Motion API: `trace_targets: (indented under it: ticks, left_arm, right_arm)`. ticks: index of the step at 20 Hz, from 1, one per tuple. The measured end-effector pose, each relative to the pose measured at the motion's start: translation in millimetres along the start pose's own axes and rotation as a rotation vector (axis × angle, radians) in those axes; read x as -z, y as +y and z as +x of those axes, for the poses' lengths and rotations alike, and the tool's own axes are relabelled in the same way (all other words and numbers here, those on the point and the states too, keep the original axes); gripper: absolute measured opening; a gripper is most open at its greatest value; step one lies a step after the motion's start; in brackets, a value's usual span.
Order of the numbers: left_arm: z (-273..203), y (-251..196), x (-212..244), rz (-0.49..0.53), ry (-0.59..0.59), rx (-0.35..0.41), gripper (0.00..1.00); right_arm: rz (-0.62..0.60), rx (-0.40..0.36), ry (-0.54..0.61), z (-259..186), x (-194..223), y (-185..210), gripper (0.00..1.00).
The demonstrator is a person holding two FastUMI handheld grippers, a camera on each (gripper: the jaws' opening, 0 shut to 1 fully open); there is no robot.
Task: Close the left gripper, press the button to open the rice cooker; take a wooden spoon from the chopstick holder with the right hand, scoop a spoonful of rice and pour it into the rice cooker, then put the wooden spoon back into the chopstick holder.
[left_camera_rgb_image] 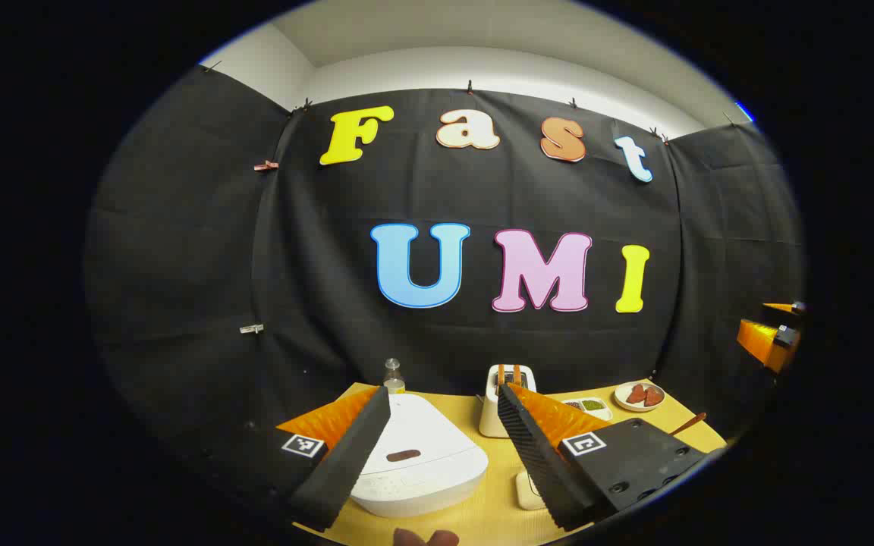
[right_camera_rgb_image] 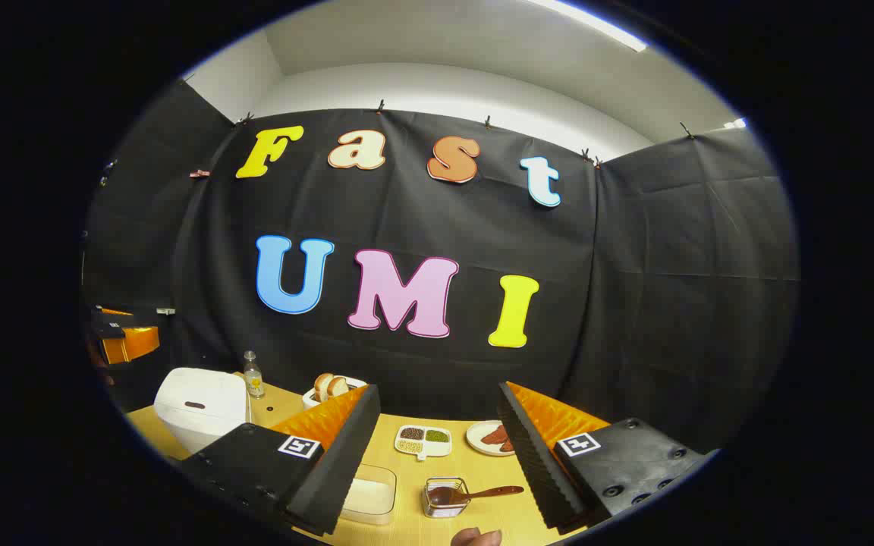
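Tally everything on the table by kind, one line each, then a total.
Rice cooker: 1
Bottle: 1
Toaster: 1
Divided dish: 1
Plate: 1
Clear box: 1
Chopstick holder: 1
Wooden spoon: 1
Total: 8

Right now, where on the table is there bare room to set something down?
Bare wood lies between the rice cooker and the clear container, and in front of the divided dish beside the chopstick holder. The back row is crowded: bottle, toaster, divided dish, plate.
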State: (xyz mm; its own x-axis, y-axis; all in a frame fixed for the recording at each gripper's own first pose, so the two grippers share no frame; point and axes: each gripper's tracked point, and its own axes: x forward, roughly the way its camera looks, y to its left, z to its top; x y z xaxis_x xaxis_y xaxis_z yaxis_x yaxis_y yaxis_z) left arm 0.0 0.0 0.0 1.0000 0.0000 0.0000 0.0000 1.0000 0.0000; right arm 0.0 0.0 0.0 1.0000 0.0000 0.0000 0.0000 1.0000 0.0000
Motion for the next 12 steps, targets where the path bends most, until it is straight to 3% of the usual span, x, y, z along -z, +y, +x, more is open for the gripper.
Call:
trace_targets:
  ticks: [12]
  left_arm:
    - [8.0, 5.3, 6.8, -0.012, 0.017, 0.007, 0.98]
  right_arm:
    - [-0.021, 0.007, 0.02, 2.1, 6.6, 7.0, 0.97]
